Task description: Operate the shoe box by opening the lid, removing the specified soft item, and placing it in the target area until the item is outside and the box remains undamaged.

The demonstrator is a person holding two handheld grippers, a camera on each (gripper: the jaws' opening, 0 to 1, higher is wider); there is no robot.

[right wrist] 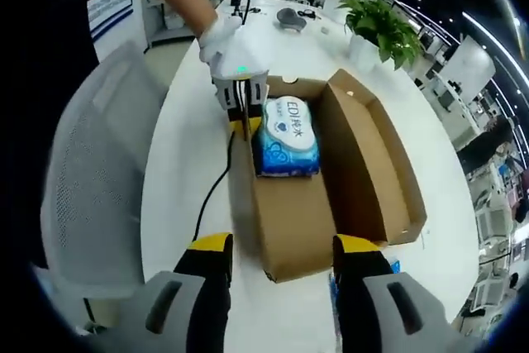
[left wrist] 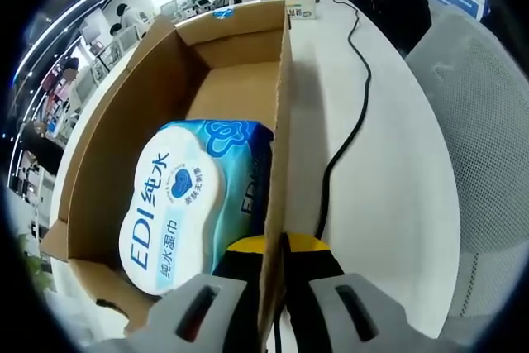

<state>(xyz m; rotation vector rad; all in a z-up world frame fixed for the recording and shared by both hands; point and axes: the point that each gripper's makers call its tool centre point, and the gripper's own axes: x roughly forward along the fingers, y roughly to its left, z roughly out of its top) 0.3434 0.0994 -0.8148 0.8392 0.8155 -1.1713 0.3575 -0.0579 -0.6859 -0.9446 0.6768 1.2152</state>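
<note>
An open cardboard shoe box [left wrist: 116, 146] [right wrist: 289, 221] lies on the white table, its lid [right wrist: 372, 163] folded out to the side. Inside it lies a blue and white pack of wet wipes [left wrist: 186, 204] [right wrist: 285, 138], at the end nearest my left gripper. My left gripper [left wrist: 277, 247] [right wrist: 240, 101] is shut on the box's side wall [left wrist: 283, 121], one jaw inside and one outside, right beside the pack. A gloved hand [right wrist: 219, 39] holds it. My right gripper [right wrist: 283, 258] hangs open above the box's other end, holding nothing.
A black cable [left wrist: 357, 97] [right wrist: 211, 196] runs along the table beside the box. A grey mesh chair [left wrist: 479, 121] [right wrist: 91, 188] stands at the table edge. A potted plant [right wrist: 380, 26] and a small dark object [right wrist: 291, 16] sit at the far end.
</note>
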